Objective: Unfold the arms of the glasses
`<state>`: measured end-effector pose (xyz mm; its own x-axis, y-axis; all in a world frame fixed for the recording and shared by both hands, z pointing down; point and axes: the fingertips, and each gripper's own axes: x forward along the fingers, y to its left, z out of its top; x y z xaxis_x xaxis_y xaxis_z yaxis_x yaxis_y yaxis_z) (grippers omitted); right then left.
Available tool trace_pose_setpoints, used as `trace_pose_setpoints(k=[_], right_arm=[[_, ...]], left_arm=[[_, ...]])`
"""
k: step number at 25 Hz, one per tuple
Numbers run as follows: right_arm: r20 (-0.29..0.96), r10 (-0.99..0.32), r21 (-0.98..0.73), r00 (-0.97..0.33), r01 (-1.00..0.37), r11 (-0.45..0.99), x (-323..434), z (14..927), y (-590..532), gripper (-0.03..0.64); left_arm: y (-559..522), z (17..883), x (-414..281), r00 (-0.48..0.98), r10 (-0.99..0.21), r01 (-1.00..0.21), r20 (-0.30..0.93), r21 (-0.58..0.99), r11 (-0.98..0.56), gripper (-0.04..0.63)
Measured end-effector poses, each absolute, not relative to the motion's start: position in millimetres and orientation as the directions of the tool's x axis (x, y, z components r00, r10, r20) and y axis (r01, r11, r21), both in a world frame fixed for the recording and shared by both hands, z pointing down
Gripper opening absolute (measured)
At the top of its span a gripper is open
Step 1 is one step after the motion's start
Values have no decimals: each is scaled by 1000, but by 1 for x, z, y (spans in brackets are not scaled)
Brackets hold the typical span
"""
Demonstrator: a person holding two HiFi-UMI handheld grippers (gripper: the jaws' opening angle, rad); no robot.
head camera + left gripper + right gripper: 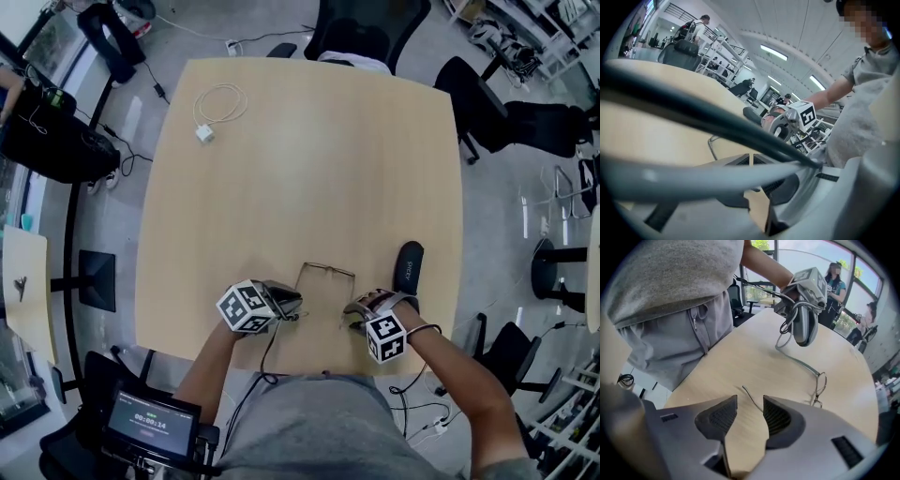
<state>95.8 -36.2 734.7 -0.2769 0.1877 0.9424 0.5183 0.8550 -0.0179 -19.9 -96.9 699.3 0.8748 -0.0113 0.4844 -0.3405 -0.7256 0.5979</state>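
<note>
Well, left gripper [750,158] pinches one glasses arm [799,362]; right gripper [750,414] gapes (other arm [749,397] between). Lifting unevenly could twist the hinge [818,376].

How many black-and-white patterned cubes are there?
2. The left cube is left of the glasses; the right cube is right of them, nearer the person. No others show, though more could be hidden.

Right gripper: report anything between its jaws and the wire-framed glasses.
Nothing visible does. The right gripper is open over the light wooden table, with one arm tip of the thin wire-framed glasses between its jaws.
</note>
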Motion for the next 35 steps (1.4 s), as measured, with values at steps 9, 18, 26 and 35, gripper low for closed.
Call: trace_pose_setpoints(k=[9,18,26,35], right_arm=[[863,-19,99,-504,132,986,60,646,-47,156],[452,-463,3,-762,-518,855,10,458,-52,8],[131,-642,39,-756,-643,765,-8,279,11,8],[37,-726,190,-686,-709,679,7,192,93,8]], left_arm=[[-79,601,-49,899,-132,-341,417,480,-808,9],[-35,460,-100,860,-448,-490,242,151,-859,8],[26,308,-149,790,-612,-613,-29,-50,-789,8],[106,224,-158,767,-627,-642,-137,-163,-749,8]])
